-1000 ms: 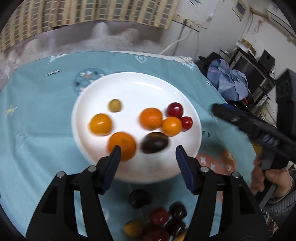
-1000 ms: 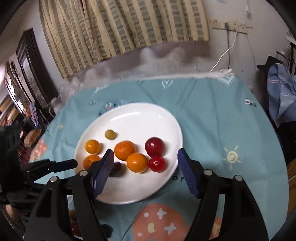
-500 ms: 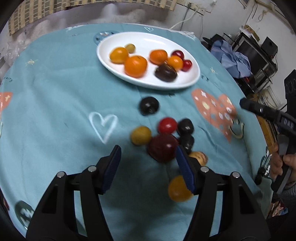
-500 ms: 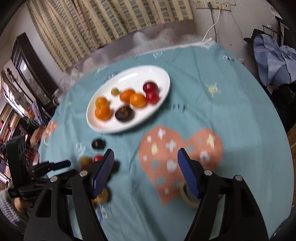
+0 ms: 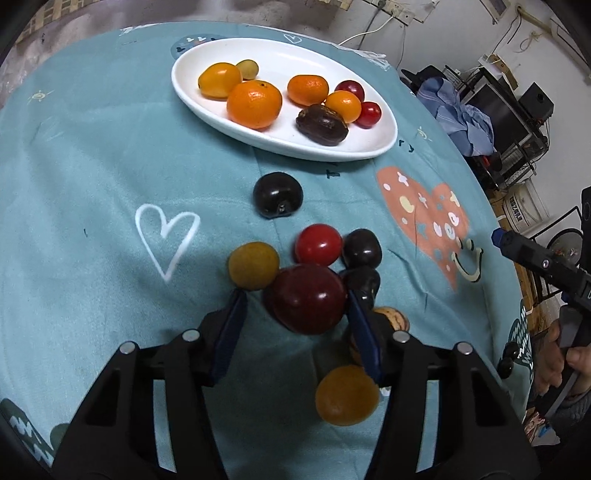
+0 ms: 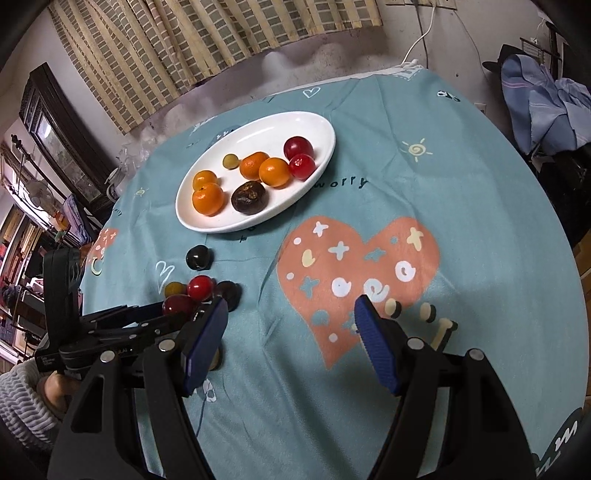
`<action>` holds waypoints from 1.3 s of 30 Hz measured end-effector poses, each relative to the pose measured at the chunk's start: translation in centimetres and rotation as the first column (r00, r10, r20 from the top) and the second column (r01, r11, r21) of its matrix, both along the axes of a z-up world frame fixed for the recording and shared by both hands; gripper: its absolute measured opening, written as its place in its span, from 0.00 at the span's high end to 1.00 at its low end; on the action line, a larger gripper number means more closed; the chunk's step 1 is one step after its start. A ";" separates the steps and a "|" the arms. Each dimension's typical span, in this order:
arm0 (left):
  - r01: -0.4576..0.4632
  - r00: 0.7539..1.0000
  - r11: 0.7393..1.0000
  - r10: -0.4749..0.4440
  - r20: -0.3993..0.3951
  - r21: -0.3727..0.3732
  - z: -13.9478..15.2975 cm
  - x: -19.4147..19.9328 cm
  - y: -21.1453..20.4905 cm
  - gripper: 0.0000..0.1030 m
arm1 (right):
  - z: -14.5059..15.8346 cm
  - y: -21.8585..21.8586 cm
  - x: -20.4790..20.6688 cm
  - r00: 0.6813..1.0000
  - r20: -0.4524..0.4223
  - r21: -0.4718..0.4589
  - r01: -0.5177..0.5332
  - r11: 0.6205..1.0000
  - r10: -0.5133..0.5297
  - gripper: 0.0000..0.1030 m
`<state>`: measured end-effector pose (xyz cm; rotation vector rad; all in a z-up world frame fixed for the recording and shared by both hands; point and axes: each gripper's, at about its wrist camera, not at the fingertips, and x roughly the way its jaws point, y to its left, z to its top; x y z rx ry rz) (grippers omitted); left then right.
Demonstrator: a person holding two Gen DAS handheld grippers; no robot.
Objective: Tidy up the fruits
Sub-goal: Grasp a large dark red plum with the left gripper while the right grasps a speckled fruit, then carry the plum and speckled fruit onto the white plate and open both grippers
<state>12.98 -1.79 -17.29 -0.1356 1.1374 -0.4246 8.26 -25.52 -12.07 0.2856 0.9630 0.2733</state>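
A white oval plate [image 5: 384, 127] [image 6: 325, 129] holds several oranges, red fruits and a dark fruit. A cluster of loose fruit lies on the teal cloth. My left gripper [image 5: 293, 308] is open, its fingers on either side of a large dark red plum [image 5: 308, 299] [image 6: 177, 304]; the right pad is at the plum's side, the left pad stands apart. A yellow fruit [image 5: 253, 269], a red tomato [image 5: 317, 244], dark plums [image 5: 361, 248] and an orange fruit [image 5: 346, 395] surround it. My right gripper [image 6: 291, 332] is open and empty over the heart print.
A single black plum [image 5: 277, 195] [image 6: 198, 256] lies between the cluster and the plate. The round table's edge drops off at right, with clothes [image 5: 461, 118] and shelves beyond. A curtain [image 6: 221, 33] hangs behind the table.
Both grippers pulled back from the plate. My left gripper dropped toward the loose cluster and now straddles the dark red plum. My right gripper now hovers over the heart print.
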 end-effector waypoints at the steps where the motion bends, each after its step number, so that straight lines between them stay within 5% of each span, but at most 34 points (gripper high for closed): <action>1: 0.001 1.000 1.000 -0.001 0.003 -0.001 0.1 0.1 -0.1 0.46 | 0.0 0.1 0.0 1.000 -0.001 -0.001 -0.004 1.000 0.004 0.31; 5: 0.019 1.000 1.000 -0.019 0.009 -0.019 0.4 0.5 -0.7 0.59 | 0.2 0.7 -0.3 1.000 0.002 -0.009 -0.024 1.000 0.024 0.31; 12: 0.020 1.000 1.000 -0.019 0.023 -0.004 0.7 -0.7 -0.4 0.59 | 0.5 2.0 -1.2 0.998 0.004 -0.004 -0.066 0.998 0.066 0.31; 20: -0.088 0.995 0.996 0.087 0.045 0.017 2.3 -4.2 4.7 0.60 | -2.3 7.9 -2.1 0.963 -0.071 -0.043 -0.262 0.964 0.259 0.31; 25: -0.158 0.987 0.987 0.157 0.030 0.015 2.1 -6.2 7.3 0.60 | -3.5 10.6 -0.9 0.945 -0.098 -0.038 -0.317 0.947 0.313 0.39; 39: -0.127 0.992 0.992 0.126 0.023 0.021 1.9 -6.7 6.1 0.60 | -5.4 8.8 1.2 0.947 -0.205 0.192 -0.208 0.959 0.247 0.60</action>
